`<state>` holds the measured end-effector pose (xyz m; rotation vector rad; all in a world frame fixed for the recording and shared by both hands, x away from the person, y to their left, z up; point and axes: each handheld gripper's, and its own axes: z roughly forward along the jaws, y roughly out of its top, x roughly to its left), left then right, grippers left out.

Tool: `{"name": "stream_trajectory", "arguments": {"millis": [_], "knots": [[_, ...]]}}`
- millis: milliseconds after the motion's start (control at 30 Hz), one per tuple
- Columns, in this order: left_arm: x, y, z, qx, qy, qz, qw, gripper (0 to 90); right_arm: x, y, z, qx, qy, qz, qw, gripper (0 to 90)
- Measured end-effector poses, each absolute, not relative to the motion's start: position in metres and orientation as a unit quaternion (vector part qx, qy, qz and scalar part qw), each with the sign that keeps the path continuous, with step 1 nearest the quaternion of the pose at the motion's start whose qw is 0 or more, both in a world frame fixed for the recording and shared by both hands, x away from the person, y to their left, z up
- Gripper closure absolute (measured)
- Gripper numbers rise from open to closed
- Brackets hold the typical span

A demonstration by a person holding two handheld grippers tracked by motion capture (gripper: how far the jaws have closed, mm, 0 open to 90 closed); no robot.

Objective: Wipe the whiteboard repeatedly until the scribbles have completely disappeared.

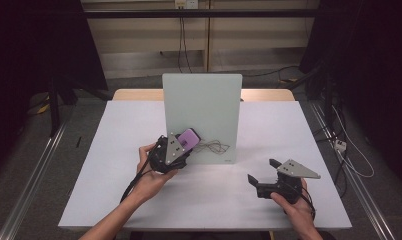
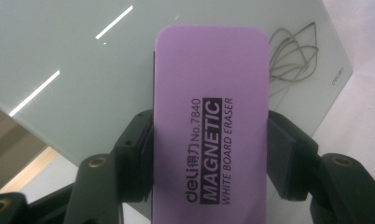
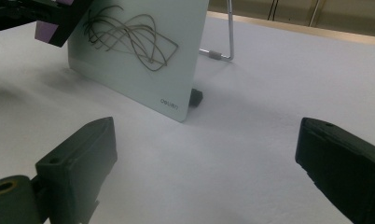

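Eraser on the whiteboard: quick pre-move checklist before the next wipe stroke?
1. Left gripper clamped on the purple whiteboard eraser: ok, jaws press both sides.
2. Eraser at the whiteboard face: ok; contact pressure cannot tell.
3. Scribble left to wipe: not ok, lines remain beside the eraser.
4. Board upright on its stand: ok.
5. Right gripper clear of the board: ok, jaws open over the table.
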<state>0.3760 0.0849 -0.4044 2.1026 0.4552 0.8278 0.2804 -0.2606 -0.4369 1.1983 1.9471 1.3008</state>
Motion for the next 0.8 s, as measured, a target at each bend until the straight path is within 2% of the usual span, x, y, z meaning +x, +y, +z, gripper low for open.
{"name": "stream_trajectory", "arguments": {"millis": [800], "knots": [[0.3788, 0.0815, -0.4097, 0.826, 0.204, 0.302, 0.430, 41.2, 0.2813, -0.2603, -0.4373, 0.442, 0.718, 0.477, 0.249, 5.2]]}}
